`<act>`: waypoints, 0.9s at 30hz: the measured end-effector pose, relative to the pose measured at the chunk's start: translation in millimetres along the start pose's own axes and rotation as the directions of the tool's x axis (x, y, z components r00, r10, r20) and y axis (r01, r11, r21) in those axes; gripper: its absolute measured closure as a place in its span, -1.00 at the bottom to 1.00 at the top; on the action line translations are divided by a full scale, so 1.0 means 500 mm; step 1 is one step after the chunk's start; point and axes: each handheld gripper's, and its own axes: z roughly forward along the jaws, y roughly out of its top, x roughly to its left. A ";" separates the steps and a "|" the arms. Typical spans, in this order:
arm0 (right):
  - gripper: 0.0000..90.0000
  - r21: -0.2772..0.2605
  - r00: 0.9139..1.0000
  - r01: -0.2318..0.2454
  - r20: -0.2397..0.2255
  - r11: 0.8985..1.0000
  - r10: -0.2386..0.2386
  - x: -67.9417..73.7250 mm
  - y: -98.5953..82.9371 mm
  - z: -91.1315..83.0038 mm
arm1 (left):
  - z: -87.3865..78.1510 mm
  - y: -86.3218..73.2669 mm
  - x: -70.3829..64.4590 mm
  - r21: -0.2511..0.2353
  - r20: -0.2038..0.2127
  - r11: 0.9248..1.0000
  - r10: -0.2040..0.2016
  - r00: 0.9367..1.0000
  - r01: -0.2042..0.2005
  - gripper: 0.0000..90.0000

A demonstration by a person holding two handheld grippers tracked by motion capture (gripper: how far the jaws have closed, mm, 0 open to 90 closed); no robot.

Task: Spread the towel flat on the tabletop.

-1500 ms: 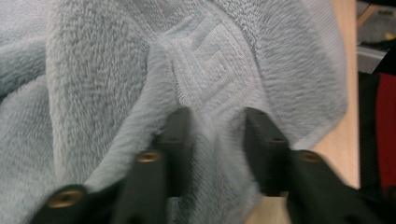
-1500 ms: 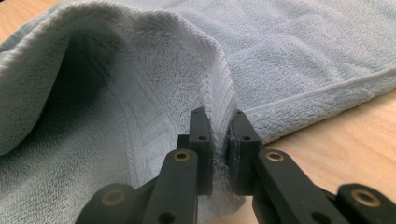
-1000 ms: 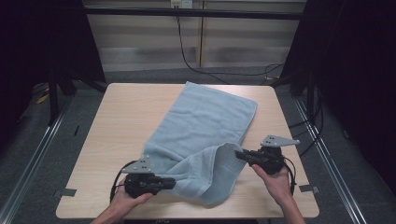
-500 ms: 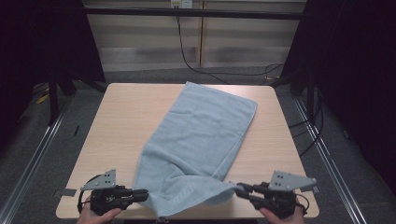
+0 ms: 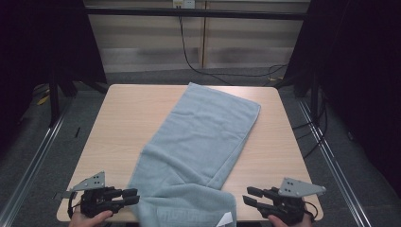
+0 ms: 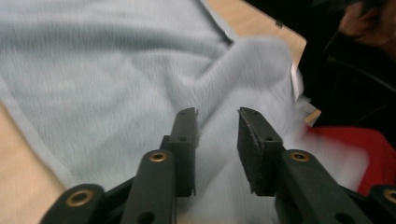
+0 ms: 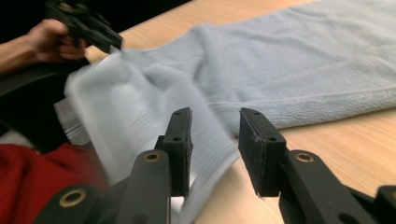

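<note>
**A:** ok so going left to right. The left gripper (image 5: pixel 134 195) sits at the near left corner of the table (image 5: pixel 118 123), held in a hand (image 5: pixel 90 218) that comes up from the bottom edge. Its jaws are apart with nothing between them, so it's released. The tips point right, just beside the left edge of the towel (image 5: pixel 203 142), maybe brushing it; can't tell for sure from above.

**B:** yeah, the left gripper view backs that up. The jaws are spread with a clear gap, and light blue towel (image 6: pixel 116 70) lies under and ahead of them, bunched into a soft fold. Nothing is pinched.

**A:** and the towel itself? It's laid diagonally across the wooden table, with the far end flat up toward the back right. The near end is rumpled and doubled over, and it spills off the front edge between the two grippers. There's a little white tag (image 5: pixel 227 219) at that hanging corner.

**B:** then the right gripper (image 5: pixel 246 195) is at the near right corner, also in a hand (image 5: pixel 288 220), tips pointing left at the towel but apart from it, bare wood in between.

**A:** open too?

**B:** yep. In the right gripper view the jaws are wide with nothing in them. The towel's (image 7: pixel 289 65) folded edge lies on the table just past them.
</note>
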 end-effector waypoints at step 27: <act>0.90 0.089 0.977 -0.038 0.213 0.995 0.018 -0.139 0.041 0.176 | 0.124 0.023 0.088 0.220 -0.184 0.975 0.069 0.980 -0.027 0.59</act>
